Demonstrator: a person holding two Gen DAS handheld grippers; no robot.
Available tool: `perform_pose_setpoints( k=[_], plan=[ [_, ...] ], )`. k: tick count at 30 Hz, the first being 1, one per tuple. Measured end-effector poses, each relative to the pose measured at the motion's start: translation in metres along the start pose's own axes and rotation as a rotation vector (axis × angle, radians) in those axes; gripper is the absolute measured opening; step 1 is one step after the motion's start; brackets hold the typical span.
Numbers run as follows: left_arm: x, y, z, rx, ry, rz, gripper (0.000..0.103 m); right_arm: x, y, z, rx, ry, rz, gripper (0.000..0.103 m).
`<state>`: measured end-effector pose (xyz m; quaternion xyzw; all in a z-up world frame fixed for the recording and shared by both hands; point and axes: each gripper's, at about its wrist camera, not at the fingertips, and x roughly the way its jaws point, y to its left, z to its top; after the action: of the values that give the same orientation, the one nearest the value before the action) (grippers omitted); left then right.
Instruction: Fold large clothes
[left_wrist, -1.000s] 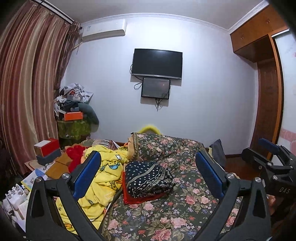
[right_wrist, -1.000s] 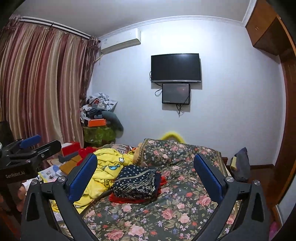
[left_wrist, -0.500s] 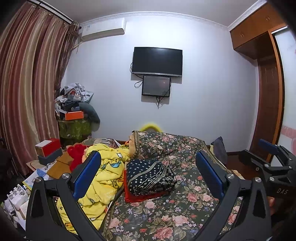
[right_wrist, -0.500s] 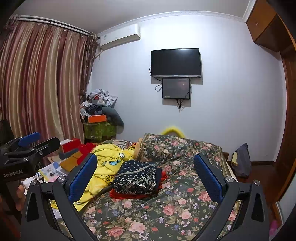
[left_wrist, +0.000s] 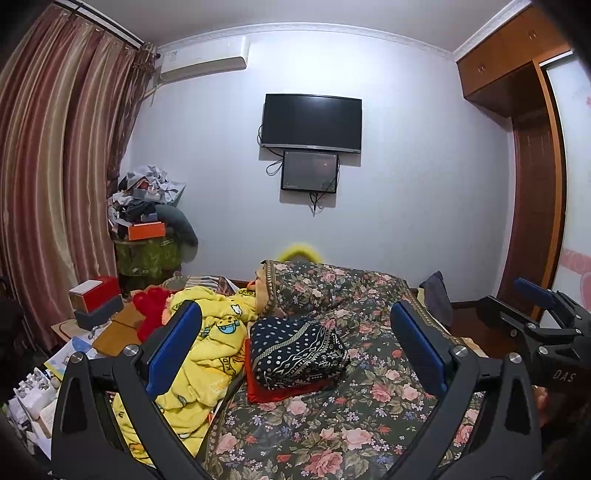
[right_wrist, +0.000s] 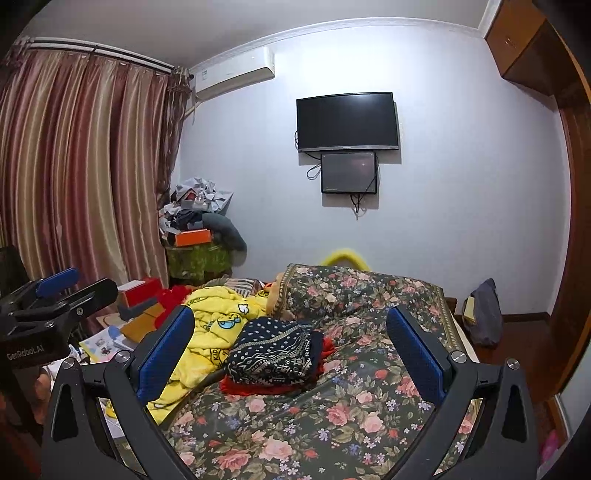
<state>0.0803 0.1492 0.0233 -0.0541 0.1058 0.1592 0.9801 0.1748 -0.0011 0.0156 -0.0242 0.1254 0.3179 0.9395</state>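
Lower frame, both views: the left gripper (left_wrist: 295, 350) and the right gripper (right_wrist: 290, 347) each show two black arms ending in blue-padded fingers (left_wrist: 173, 347) spread wide apart, gripping nothing. At the right edge of the left wrist view the right gripper appears from the side; at the left edge of the right wrist view the left gripper appears likewise.

Below and between the fingers lies the bed with a dark floral-print cover (left_wrist: 369, 406). At frame centre a folded navy cloth with white dots and geometric border (left_wrist: 297, 350) rests on top of a folded red cloth (left_wrist: 266, 391); the stack lies on the floral cover. Just left of the stack, a crumpled yellow fleece garment with cartoon prints (left_wrist: 207, 354) spreads along the bed's left side, touching the red cloth's edge.

Left of the garment, a cluttered low worktop (left_wrist: 110, 332) carries a red-and-white box (left_wrist: 94, 293) and papers.

Beyond, at centre left, a heap of clothes and an orange box (left_wrist: 146, 229) tops a green cabinet. On the far white wall hang a black television (left_wrist: 311, 123) and a smaller dark screen (left_wrist: 309, 170) below it; striped brown curtains (left_wrist: 55, 184) fill the upper left.
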Motion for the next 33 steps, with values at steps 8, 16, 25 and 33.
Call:
perform_pose_setpoints(
  k=[8, 16, 25, 33],
  plan=[
    [0.0000, -0.0012, -0.0002, 0.008, 0.003, 0.001, 0.102, -0.0010, -0.0039, -0.0017, 0.014, 0.008, 0.005, 0.103],
    [0.0022, 0.0004, 0.0012, 0.021, 0.010, -0.035, 0.102, -0.0010, -0.0068, -0.0024, 0.020, 0.011, 0.009, 0.103],
    [0.0053, -0.0003, 0.0009, 0.031, 0.030, -0.071, 0.102, -0.0016, -0.0083, -0.0006, 0.032, 0.011, 0.003, 0.103],
    [0.0070, 0.0002, 0.0006, 0.027, 0.038, -0.077, 0.102, -0.0008, -0.0077, -0.0007, 0.036, 0.010, -0.004, 0.103]
  ],
)
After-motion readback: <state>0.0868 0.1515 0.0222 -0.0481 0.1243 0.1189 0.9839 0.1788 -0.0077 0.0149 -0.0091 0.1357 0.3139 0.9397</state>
